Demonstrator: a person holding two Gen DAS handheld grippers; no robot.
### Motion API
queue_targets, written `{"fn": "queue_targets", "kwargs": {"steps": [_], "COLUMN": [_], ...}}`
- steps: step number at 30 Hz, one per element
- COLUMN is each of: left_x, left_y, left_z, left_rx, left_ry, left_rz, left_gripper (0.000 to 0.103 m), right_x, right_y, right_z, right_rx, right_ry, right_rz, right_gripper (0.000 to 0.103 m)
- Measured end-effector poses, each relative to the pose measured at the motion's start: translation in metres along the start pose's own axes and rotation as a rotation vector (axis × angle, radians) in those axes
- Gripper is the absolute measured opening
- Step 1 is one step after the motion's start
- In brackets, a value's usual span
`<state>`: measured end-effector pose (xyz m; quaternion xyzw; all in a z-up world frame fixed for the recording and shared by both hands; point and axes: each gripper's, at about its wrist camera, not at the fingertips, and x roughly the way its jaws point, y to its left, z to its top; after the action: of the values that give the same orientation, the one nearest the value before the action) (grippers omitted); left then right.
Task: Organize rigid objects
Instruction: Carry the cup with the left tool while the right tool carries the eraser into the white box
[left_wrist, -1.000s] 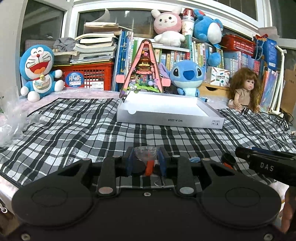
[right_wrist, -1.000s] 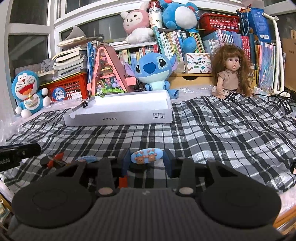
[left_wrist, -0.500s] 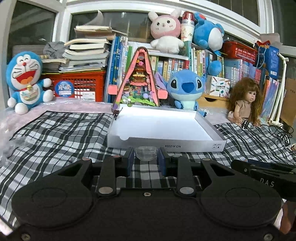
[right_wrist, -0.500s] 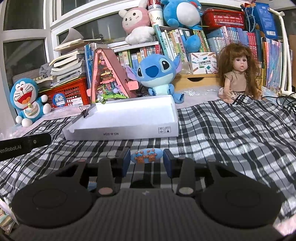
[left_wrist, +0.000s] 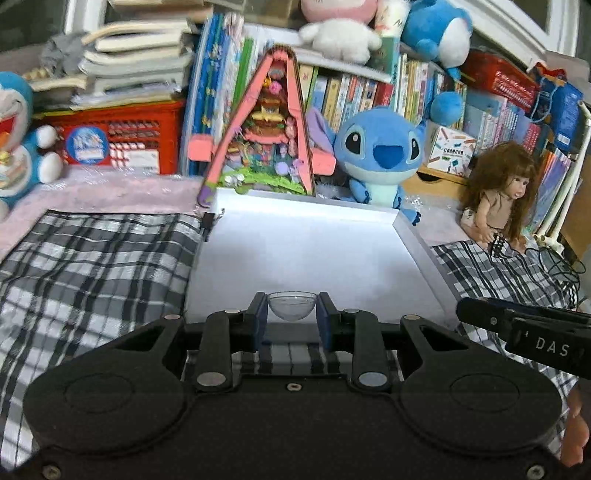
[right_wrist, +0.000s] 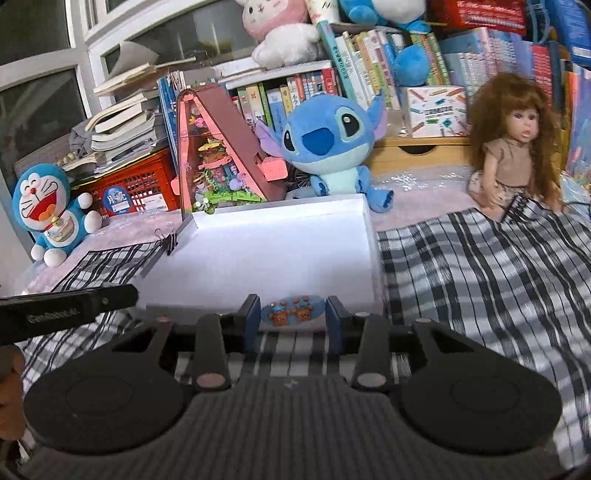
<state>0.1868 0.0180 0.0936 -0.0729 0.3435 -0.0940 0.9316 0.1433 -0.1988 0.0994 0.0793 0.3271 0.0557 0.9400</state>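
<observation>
My left gripper (left_wrist: 291, 312) is shut on a clear plastic half-dome (left_wrist: 291, 304), held above the near edge of the white shallow box (left_wrist: 303, 251). In the right wrist view my right gripper (right_wrist: 292, 314) is shut on a blue oval clip with small brown bears (right_wrist: 292, 313), just in front of the same white box (right_wrist: 266, 258). The box looks bare inside. Each gripper's body shows at the edge of the other's view: the right one (left_wrist: 517, 325), the left one (right_wrist: 66, 308).
The box sits on a black-and-white plaid cloth (left_wrist: 92, 266). Behind it stand a pink triangular toy house (left_wrist: 266, 129), a blue plush (left_wrist: 380, 155), a doll (right_wrist: 517, 147), a Doraemon plush (right_wrist: 48, 206), a red crate (left_wrist: 114, 140) and shelves of books. A binder clip (right_wrist: 168, 240) sits at the box's left corner.
Both grippers have risen and moved forward toward the white box, each still holding its object. The small items on the cloth near the front have dropped out of view.
</observation>
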Motion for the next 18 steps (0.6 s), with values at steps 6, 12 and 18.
{"fn": "queue_targets", "kwargs": {"steps": [6, 12, 18], "left_x": [0.046, 0.078, 0.094], "left_y": [0.005, 0.011, 0.014], "left_z": [0.016, 0.015, 0.015], "left_rx": [-0.035, -0.04, -0.046], "left_ry": [0.132, 0.19, 0.217], "left_rz": [-0.001, 0.033, 0.044], "left_gripper": [0.026, 0.026, 0.026], "right_x": [0.047, 0.087, 0.106], "right_y": [0.003, 0.006, -0.001], "right_z": [0.03, 0.031, 0.032], "right_rx": [0.025, 0.006, 0.054], "right_ry": [0.157, 0.278, 0.323], "right_rz": [0.01, -0.026, -0.049], "right_gripper": [0.043, 0.043, 0.044]}}
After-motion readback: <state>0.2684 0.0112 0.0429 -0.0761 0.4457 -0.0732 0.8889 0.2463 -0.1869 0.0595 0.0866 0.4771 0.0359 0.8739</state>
